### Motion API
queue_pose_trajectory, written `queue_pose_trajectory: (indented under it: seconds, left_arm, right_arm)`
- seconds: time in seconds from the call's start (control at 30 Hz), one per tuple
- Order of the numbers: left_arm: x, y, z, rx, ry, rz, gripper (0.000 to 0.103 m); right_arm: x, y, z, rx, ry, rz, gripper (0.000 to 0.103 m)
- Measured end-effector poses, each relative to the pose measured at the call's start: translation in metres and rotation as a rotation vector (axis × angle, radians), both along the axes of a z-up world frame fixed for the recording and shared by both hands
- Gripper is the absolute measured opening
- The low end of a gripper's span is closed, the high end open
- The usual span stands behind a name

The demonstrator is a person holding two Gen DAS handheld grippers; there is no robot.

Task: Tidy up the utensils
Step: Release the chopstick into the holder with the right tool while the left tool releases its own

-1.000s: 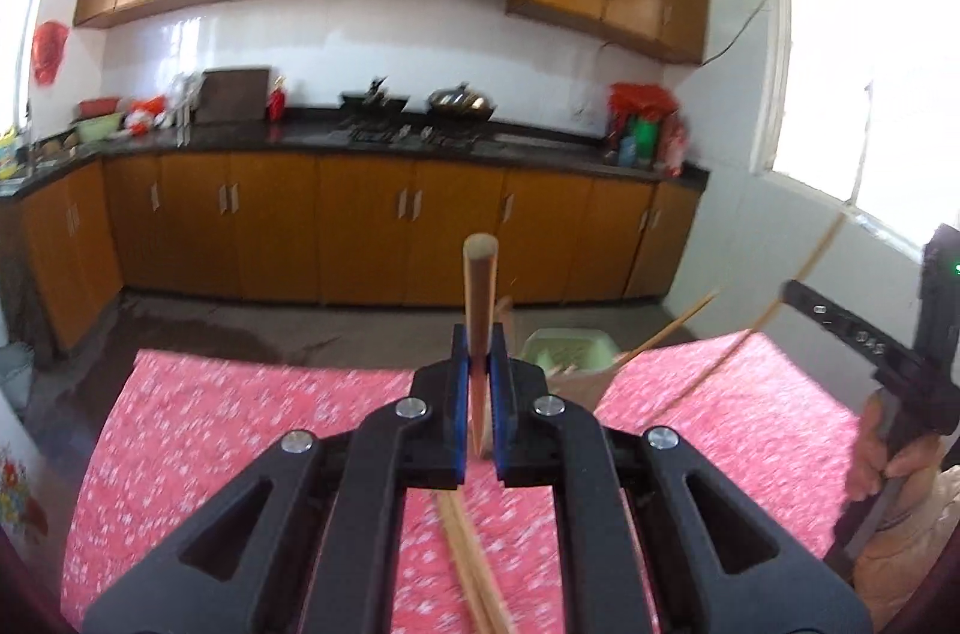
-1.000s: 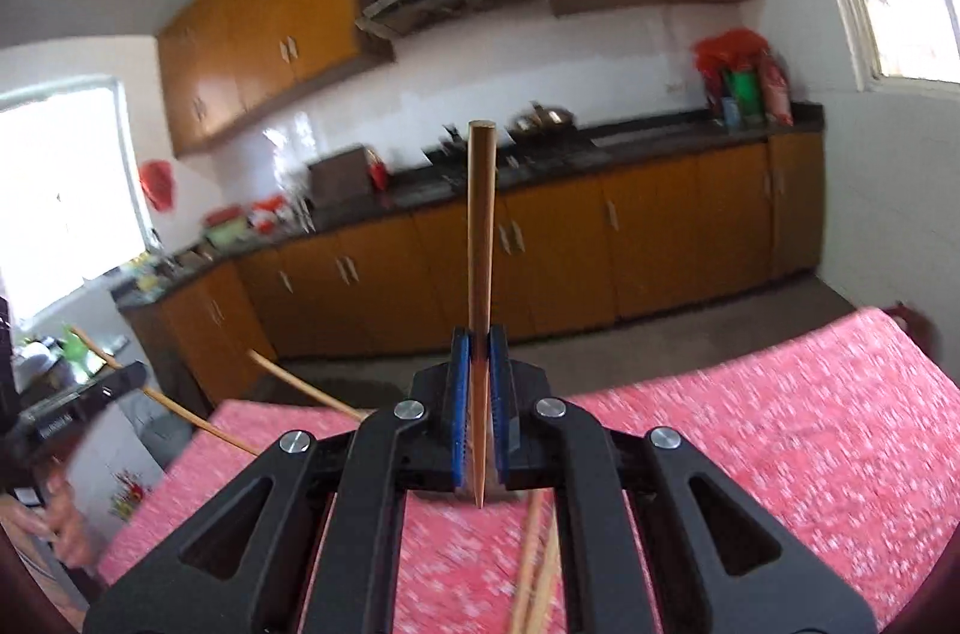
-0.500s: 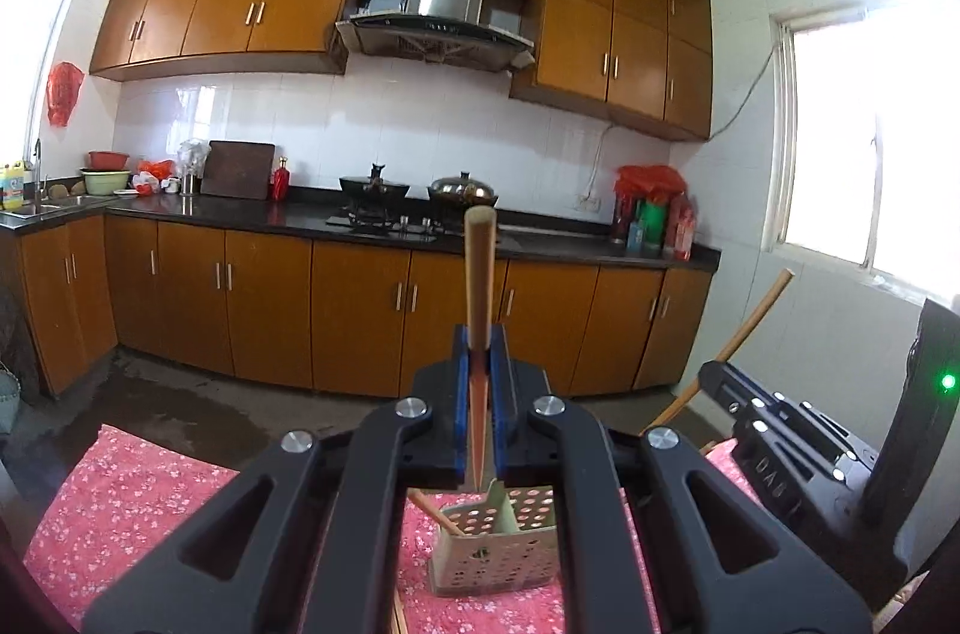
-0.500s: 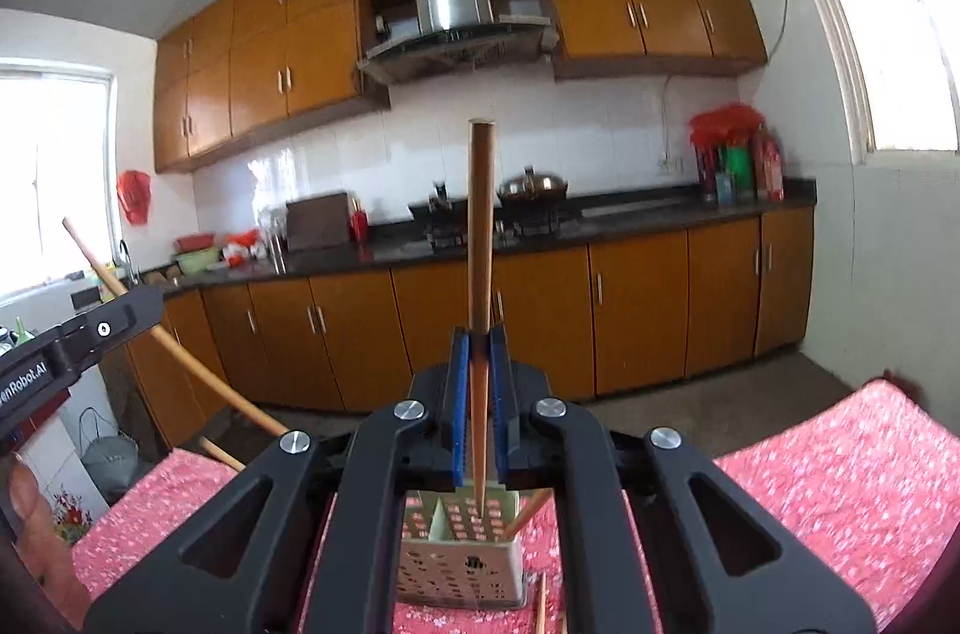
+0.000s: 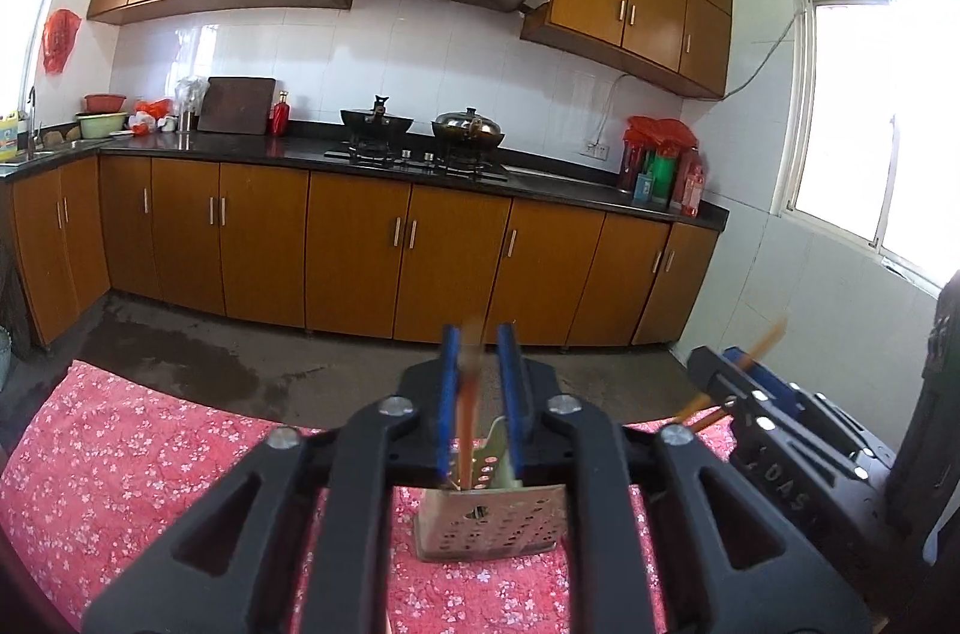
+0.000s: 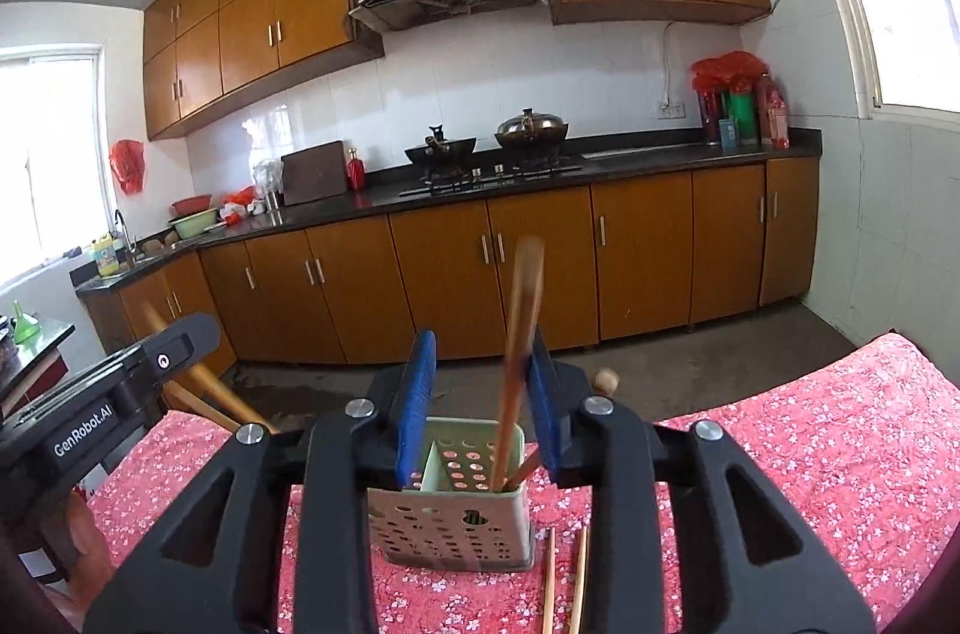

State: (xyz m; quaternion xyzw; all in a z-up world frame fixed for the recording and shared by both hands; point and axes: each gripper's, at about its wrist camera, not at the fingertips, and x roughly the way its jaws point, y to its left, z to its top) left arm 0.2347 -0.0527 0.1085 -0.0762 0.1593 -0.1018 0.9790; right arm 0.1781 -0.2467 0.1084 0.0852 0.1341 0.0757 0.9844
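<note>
A pale green perforated utensil holder (image 6: 456,514) stands on the red floral tablecloth (image 6: 780,442); it also shows in the left wrist view (image 5: 492,520). My left gripper (image 5: 477,394) is open above it, and a blurred wooden chopstick (image 5: 467,412) drops between the jaws into the holder. My right gripper (image 6: 477,394) is open too; its chopstick (image 6: 519,364) leans loose against the right jaw, lower end in the holder's right compartment. Two chopsticks (image 6: 564,580) lie on the cloth beside the holder.
The other gripper shows at each view's edge, the right one in the left wrist view (image 5: 798,454) and the left one in the right wrist view (image 6: 90,424). Behind the table are bare floor, brown kitchen cabinets (image 5: 360,244) and a stove counter with pots.
Both grippers opened over the holder and let go of their chopsticks, which now drop or lean into it. Both views tilted down toward the holder.
</note>
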Motion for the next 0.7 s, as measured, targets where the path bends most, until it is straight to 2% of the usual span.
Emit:
queue_pose_trajectory:
  seconds: [0.27,0.37,0.47,0.57,0.6,0.67,0.7]
  left_arm:
    - [-0.032,0.030,0.024,-0.060,-0.057,0.028,0.030]
    - [-0.055,0.055,0.027,-0.070,-0.059,0.067,0.032]
    - [-0.069,0.078,0.011,-0.048,-0.003,0.110,0.033]
    - [-0.068,0.095,-0.024,0.023,0.098,0.157,0.033]
    - [-0.065,0.098,-0.042,0.047,0.155,0.164,0.033]
    - [-0.061,0.102,-0.070,0.069,0.244,0.155,0.033]
    - [-0.061,0.102,-0.080,0.076,0.273,0.151,0.032]
  right_arm:
    - [-0.038,-0.031,0.033,0.051,-0.084,-0.054,0.032]
    - [-0.051,-0.056,0.028,0.070,-0.049,-0.104,0.032]
    - [-0.046,-0.074,-0.001,0.046,0.086,-0.141,0.032]
    - [-0.028,-0.084,-0.057,0.026,0.322,-0.120,0.031]
    - [-0.024,-0.083,-0.073,0.033,0.381,-0.101,0.028]
    - [-0.019,-0.076,-0.115,0.051,0.519,-0.023,0.017]
    - [-0.019,-0.071,-0.130,0.048,0.561,-0.001,0.016]
